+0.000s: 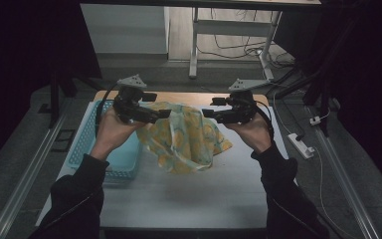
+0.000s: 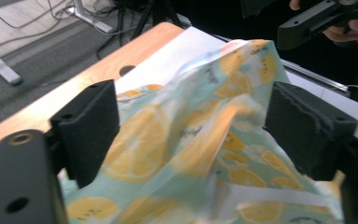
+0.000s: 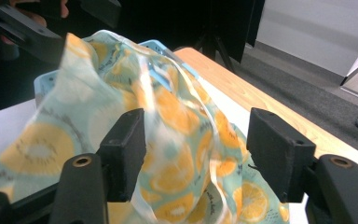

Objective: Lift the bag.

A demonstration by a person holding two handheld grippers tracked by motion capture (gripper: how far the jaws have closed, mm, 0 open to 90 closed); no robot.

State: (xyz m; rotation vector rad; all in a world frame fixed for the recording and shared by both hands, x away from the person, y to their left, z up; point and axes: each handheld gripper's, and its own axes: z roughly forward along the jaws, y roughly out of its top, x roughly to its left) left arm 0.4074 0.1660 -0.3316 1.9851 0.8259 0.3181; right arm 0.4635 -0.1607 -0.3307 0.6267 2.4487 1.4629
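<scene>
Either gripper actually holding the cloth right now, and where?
Neither. The left gripper and the right gripper both stand open, jaws apart. The cloth passes between each pair without being pinched, and slumps on the table.

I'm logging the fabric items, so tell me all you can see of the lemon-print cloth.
The lemon-print cloth is thin, pale mint fabric with yellow-orange citrus slices. It lies crumpled in a loose heap on the white table top, its left edge by the blue basket. Both gripper views show it between open jaws, pads apart from it.
</scene>
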